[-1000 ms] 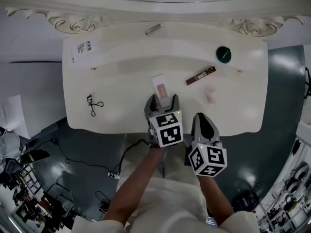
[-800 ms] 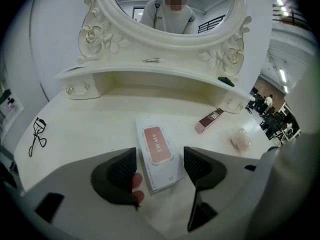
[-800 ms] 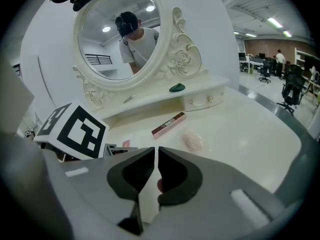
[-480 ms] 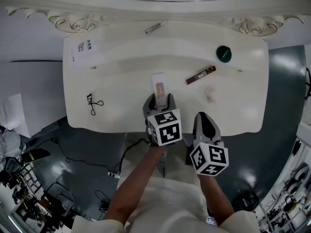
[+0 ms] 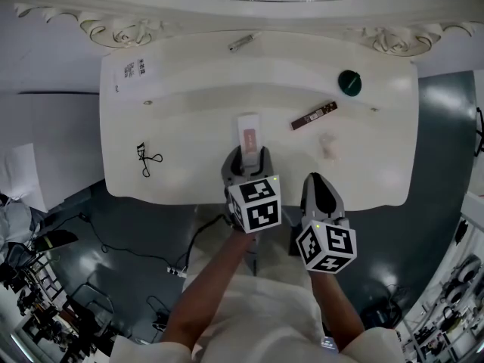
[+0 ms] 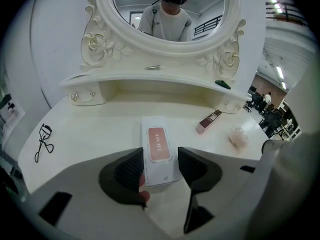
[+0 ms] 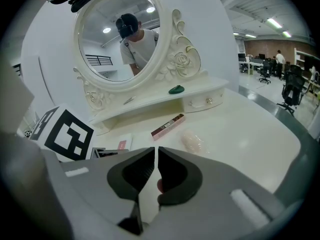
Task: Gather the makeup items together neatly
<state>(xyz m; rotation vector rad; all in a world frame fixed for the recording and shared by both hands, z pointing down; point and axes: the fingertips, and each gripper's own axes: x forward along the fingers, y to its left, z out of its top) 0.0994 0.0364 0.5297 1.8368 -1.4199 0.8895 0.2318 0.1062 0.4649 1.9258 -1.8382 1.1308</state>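
A white box with a pink label lies lengthwise on the white dressing table. My left gripper has just been closing its jaws, and both pads now rest against the box's near end. My right gripper hovers at the table's front edge to the right, shut with nothing in it. A brown tube and a pale pink puff lie right of the box. A black eyelash curler lies far left.
On the raised shelf sit a dark green compact at the right, a thin silver tube in the middle and a printed card at the left. An ornate mirror frame rises behind the shelf.
The left jaws have closed in on the white box. The box, slanted before, now lies straight between them. The right gripper has not moved.
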